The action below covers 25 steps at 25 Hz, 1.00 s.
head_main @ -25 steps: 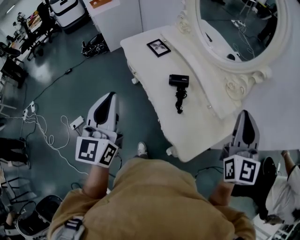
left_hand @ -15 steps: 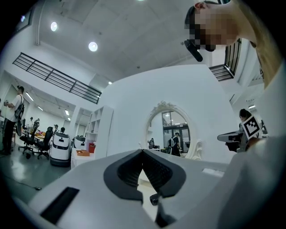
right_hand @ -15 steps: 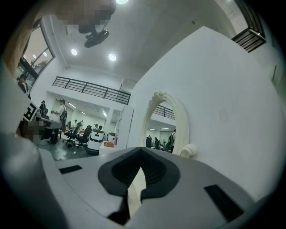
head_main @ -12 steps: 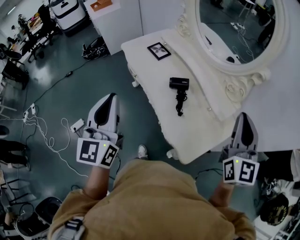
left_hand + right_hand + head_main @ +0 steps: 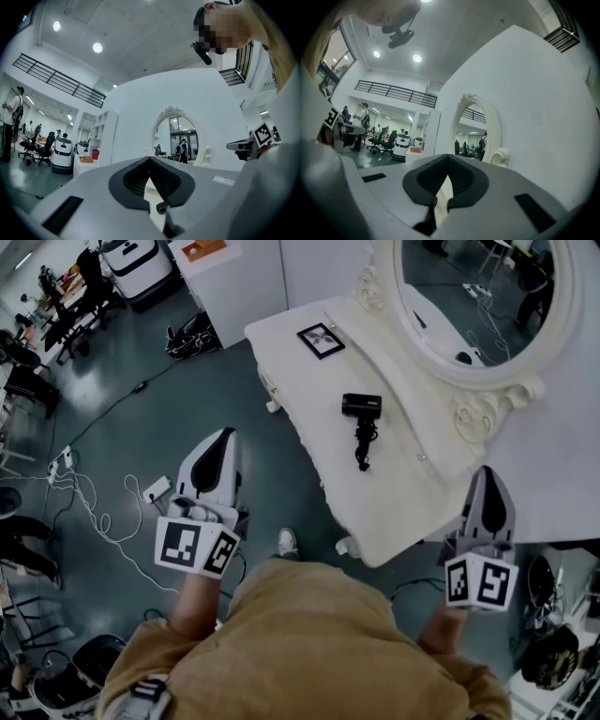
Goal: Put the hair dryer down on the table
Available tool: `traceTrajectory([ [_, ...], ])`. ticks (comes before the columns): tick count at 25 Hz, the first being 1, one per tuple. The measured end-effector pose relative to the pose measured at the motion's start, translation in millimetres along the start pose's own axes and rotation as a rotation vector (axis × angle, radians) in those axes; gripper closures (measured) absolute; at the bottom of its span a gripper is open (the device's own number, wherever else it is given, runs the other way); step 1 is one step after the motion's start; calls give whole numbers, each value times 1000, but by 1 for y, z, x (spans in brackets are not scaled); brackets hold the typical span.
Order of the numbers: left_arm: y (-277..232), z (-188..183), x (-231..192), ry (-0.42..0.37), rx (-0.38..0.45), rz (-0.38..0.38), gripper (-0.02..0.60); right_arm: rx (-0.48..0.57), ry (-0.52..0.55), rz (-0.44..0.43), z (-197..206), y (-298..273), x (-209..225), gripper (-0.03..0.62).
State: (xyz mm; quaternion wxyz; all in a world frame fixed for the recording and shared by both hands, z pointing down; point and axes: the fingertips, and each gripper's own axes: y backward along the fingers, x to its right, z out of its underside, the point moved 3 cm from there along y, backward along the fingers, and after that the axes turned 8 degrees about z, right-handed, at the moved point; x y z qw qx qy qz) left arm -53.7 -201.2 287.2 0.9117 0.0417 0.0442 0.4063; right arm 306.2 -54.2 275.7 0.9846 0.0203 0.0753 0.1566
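The hair dryer (image 5: 361,407) lies flat near the middle of the desk (image 5: 394,512), its cord (image 5: 363,442) trailing toward the near end. It sits ahead and between both tools, neither clearly nearer. The left tool (image 5: 223,433), over the floor, and the right tool (image 5: 489,469), by the desk's near corner, are closed and empty. The task looks done.

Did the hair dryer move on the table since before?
No. The hair dryer lies at the same spot on the table, just as far from the picture frame as before; only the whole view slid slightly.
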Motion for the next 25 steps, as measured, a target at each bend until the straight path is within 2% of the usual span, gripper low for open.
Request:
traceTrajectory([
  [25,3,8,-18,22,-7,11,578,-5,24,-22,-3,-11,-28,591],
])
